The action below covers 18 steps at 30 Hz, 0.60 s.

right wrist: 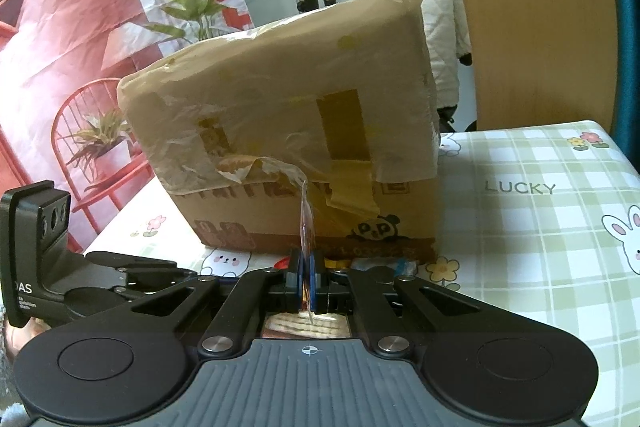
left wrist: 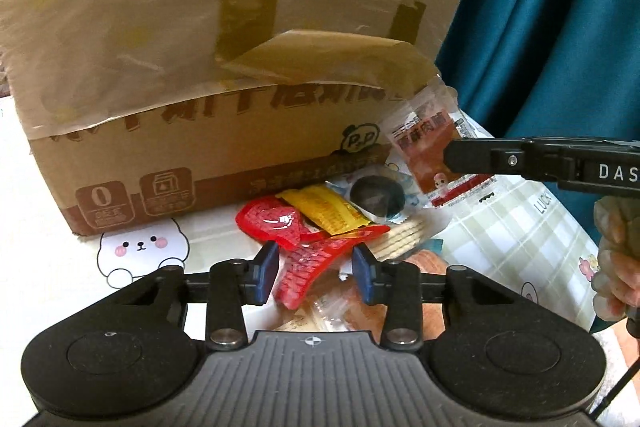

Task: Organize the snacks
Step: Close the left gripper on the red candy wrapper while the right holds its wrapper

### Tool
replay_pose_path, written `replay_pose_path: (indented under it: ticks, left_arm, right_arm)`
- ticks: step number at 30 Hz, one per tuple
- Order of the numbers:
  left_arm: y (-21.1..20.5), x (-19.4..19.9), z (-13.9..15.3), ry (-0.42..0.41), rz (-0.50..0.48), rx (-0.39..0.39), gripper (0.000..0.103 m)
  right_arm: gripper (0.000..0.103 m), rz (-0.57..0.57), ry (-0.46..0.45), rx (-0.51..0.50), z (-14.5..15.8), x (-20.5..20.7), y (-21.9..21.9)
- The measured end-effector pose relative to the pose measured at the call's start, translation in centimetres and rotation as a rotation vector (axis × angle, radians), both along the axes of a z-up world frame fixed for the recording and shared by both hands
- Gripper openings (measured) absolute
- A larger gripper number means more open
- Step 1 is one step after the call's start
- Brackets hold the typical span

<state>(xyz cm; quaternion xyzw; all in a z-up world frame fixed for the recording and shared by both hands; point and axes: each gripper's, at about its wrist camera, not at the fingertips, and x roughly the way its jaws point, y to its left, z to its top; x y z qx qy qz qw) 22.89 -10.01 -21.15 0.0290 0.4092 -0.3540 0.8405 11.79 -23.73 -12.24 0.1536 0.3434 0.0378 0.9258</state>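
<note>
R gripper (right wrist: 307,283) pinching clear snack packet (left wrist: 436,151); L gripper (left wrist: 316,273) spread over red wrapper (left wrist: 304,267)

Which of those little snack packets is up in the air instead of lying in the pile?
The clear packet with the brown label. The right gripper is shut on it, holding it above the table; the red packet and yellow packet lie in the pile.

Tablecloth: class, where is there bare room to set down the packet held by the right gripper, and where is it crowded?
Free: the checked tablecloth right of the cardboard box, around the word LUCKY and the rabbit print. Crowded: directly before the box, where the red packet, yellow packet and other snacks lie piled under the open left gripper.
</note>
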Motion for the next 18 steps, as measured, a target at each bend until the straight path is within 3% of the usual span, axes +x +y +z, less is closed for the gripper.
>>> replay_pose_path:
  ticks: [11, 18]
  left_arm:
    - [1.0, 1.0, 0.8, -0.007, 0.011, -0.012, 0.04]
    - [-0.8, 2.0, -0.6, 0.012, -0.021, 0.029, 0.026]
  right_arm:
    - [0.003, 0.0, -0.001, 0.006, 0.0, 0.2, 0.3]
    - [0.003, 0.002, 0.001, 0.007, 0.0, 0.1, 0.4]
